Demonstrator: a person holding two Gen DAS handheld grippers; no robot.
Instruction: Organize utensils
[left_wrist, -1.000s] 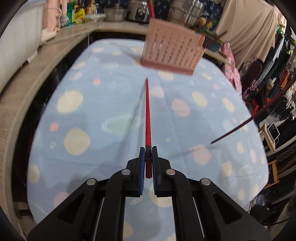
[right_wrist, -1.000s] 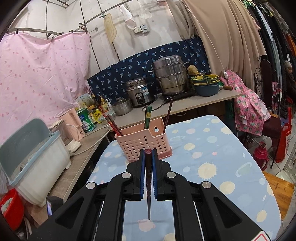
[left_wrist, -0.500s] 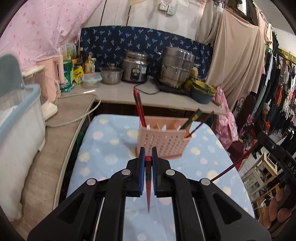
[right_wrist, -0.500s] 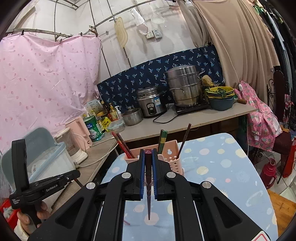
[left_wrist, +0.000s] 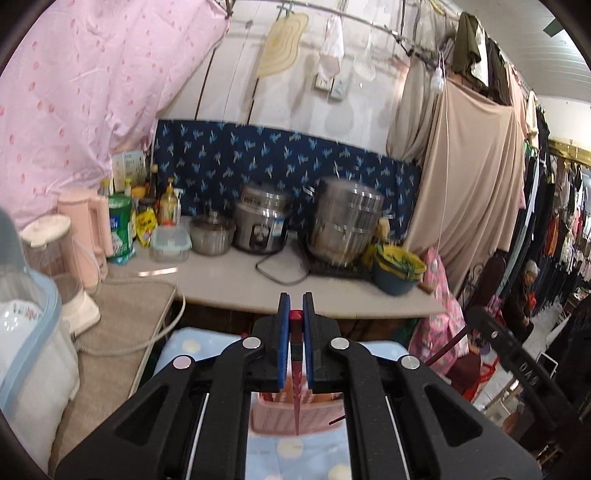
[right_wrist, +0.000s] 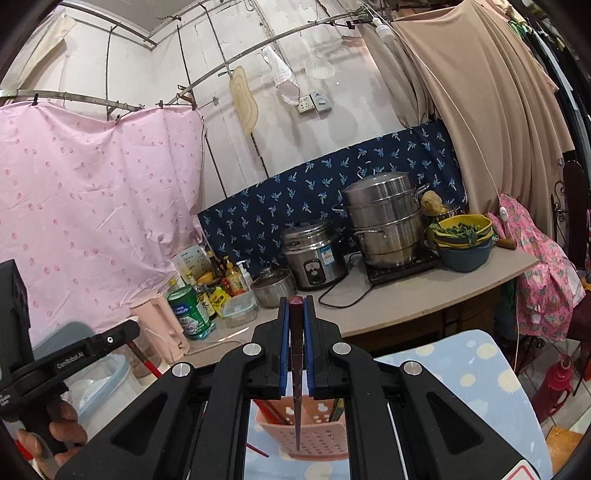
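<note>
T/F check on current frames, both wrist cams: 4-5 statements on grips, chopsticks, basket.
1. The left gripper is shut on a red chopstick. True.
2. The right gripper is open and holds nothing. False: it is shut on a dark chopstick.
3. Both held chopsticks point tip down toward the pink utensil basket. True.
4. The basket is empty. False: chopsticks already stand in it.
5. The basket sits on the counter beside the rice cooker. False: it sits on the spotted blue tablecloth.

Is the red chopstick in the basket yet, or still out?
Out. The left claw is shut on the red chopstick, whose tip hangs above the pink basket, not inside it.
</note>
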